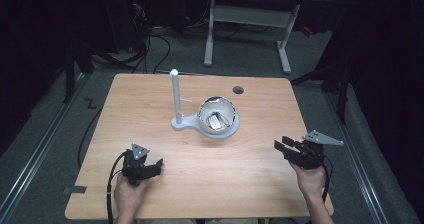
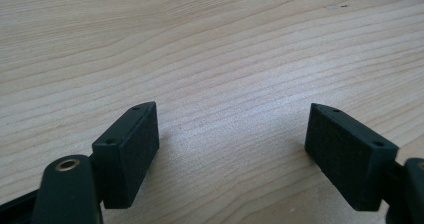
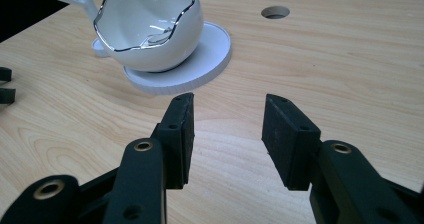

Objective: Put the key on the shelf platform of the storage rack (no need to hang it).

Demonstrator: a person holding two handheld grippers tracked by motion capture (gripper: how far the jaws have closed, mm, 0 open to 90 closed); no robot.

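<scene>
From the high view, a white bowl (image 1: 218, 115) with a wavy silver rim sits on the round disc of a white stand (image 1: 186, 122) near the middle of the wooden table (image 1: 150, 104); a thin upright post with a short side peg rises from the stand to the left of the bowl, and a small silvery object (image 1: 215, 121) lies inside. The right gripper view looks at the same bowl (image 3: 150, 29) from low down, showing its glossy egg-shell shape and jagged metallic edge, though what lies inside shows just as a glint. The left gripper view shows pale, fine-grained wood (image 2: 210, 49) between matte black pads. The left gripper (image 2: 232, 151) rests low over the near left of the table, jaws wide apart, holding nothing. The right gripper (image 3: 227, 134) points toward the bowl from the near right, jaws apart with bare wood between them, touching nothing. A round hole (image 1: 238, 90) sits behind the bowl.
</scene>
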